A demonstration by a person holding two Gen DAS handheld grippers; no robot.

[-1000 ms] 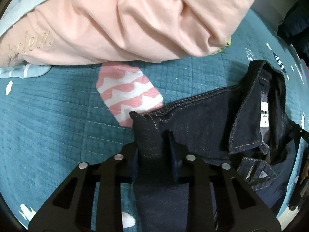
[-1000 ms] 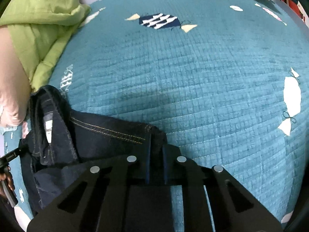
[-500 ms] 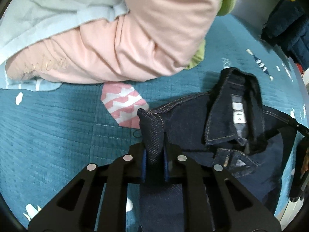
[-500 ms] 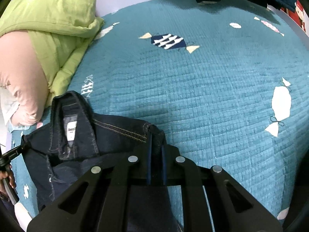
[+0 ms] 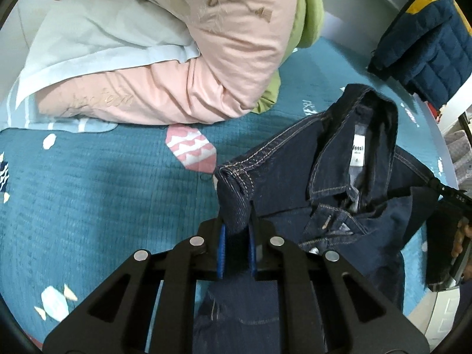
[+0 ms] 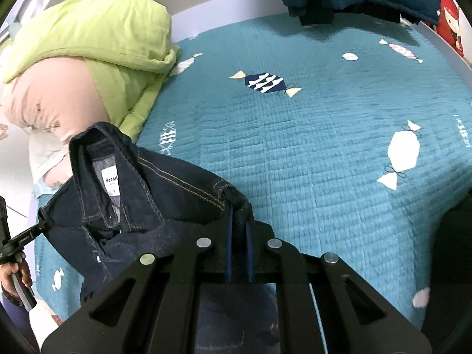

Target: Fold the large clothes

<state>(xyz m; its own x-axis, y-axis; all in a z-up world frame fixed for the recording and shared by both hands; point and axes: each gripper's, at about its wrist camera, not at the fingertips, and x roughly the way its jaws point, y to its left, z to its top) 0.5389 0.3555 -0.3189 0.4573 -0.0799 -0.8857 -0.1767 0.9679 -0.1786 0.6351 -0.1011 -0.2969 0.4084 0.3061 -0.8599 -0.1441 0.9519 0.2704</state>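
Denim held up by both shoulders, unfolded.
Dark blue denim jacket (image 5: 283,177) hangs above the teal quilted bed (image 6: 309,135), left tool (image 5: 236,230) and right tool (image 6: 238,221) each pinching a shoulder seam; pink pillow (image 5: 206,73) beyond. Every fold apparently remains.

A white label (image 5: 358,153) sewn inside the collar of the denim jacket (image 5: 283,159) is printed with a brand name cut off at the fold, read as perhaps "Meesi"; the smaller lines beneath cannot be made out. Tone-on-tone cursive is embroidered on the pink bedding (image 5: 183,94), too faint to be read.
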